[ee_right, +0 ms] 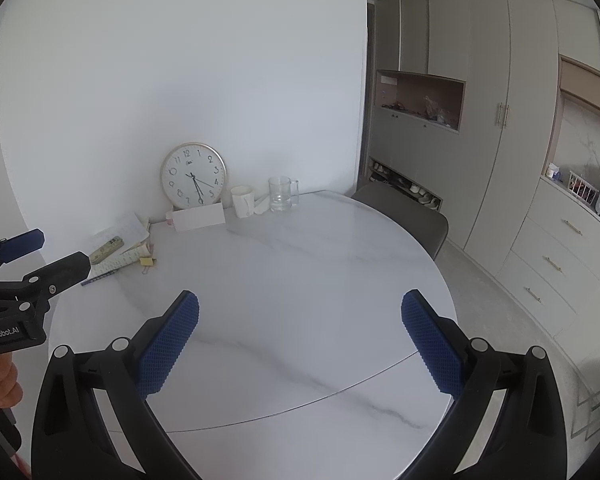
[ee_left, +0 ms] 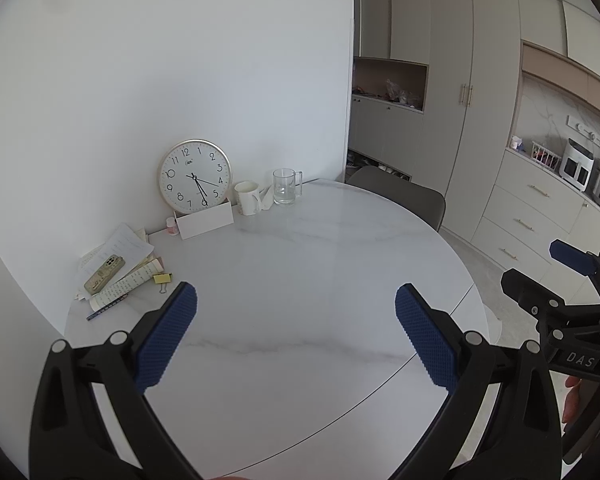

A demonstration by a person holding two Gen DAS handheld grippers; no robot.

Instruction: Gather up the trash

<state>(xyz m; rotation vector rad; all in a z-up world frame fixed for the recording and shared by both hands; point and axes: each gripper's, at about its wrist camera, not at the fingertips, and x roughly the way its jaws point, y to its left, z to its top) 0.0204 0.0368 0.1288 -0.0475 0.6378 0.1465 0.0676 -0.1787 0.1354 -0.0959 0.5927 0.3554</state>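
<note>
A crumpled white tissue (ee_left: 266, 196) (ee_right: 261, 204) lies at the far side of the round white marble table (ee_left: 300, 248) (ee_right: 300, 248), between a white mug (ee_left: 247, 197) (ee_right: 242, 201) and a glass mug (ee_left: 286, 186) (ee_right: 281, 194). My left gripper (ee_left: 296, 292) (ee_right: 60, 248) hovers open and empty over the near half of the table. My right gripper (ee_right: 300, 298) (ee_left: 532, 262) is beside it to the right, also open and empty. Both are well short of the tissue.
A wall clock (ee_left: 195, 176) leans on the wall behind a white box (ee_left: 206, 222), with a small pink bottle (ee_left: 172, 226) beside it. Papers, a phone (ee_left: 105, 274), a pen and a yellow clip (ee_left: 162, 279) lie at the left. A grey chair (ee_left: 404, 196) and cabinets stand to the right.
</note>
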